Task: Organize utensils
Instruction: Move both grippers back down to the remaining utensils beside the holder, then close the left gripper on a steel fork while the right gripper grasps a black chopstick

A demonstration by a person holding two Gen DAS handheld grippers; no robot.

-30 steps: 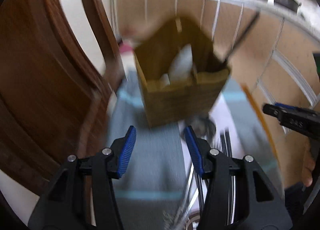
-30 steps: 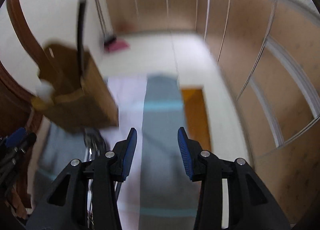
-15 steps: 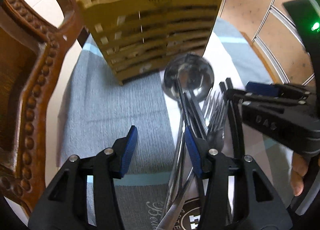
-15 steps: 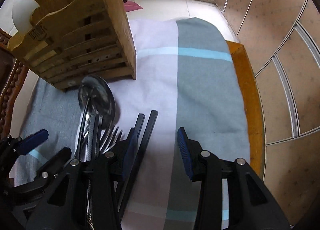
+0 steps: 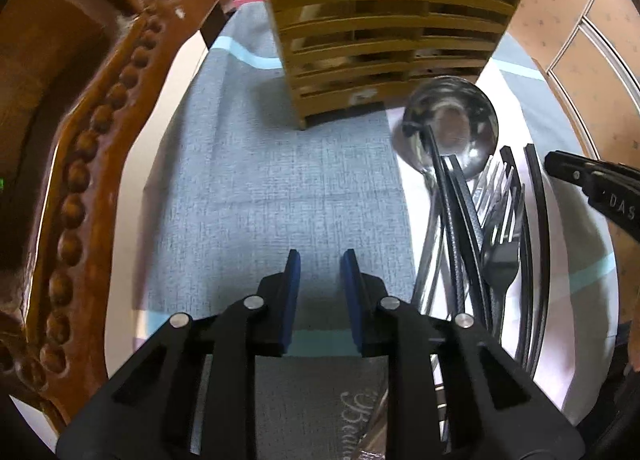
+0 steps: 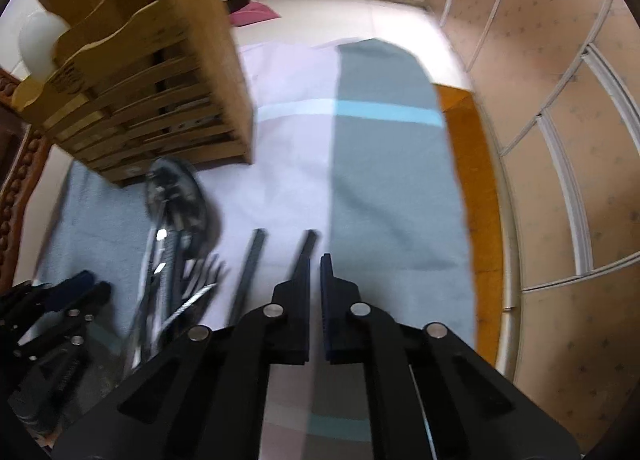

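Note:
A slatted wooden utensil holder (image 5: 392, 28) stands at the far end of the cloth-covered table; it also shows in the right wrist view (image 6: 140, 96). In front of it lies a pile of utensils: a steel ladle (image 5: 450, 128), forks (image 5: 500, 228) and black chopsticks (image 5: 536, 236). My left gripper (image 5: 318, 260) hovers over bare grey cloth left of the pile, jaws narrowed, empty. My right gripper (image 6: 315, 264) is nearly shut, empty, just right of a black chopstick (image 6: 300, 256). The pile appears blurred in the right wrist view (image 6: 176, 240).
A carved wooden chair back (image 5: 80, 164) stands close on the left. The grey and white cloth (image 6: 384, 164) covers the table, whose orange edge (image 6: 476, 200) runs on the right. Beige cabinet panels (image 6: 560, 140) lie beyond. The right gripper's tip (image 5: 592, 184) shows in the left wrist view.
Both grippers have come down toward the table and their jaws have closed in, the right almost fully. The left has shifted left, off the utensil pile.

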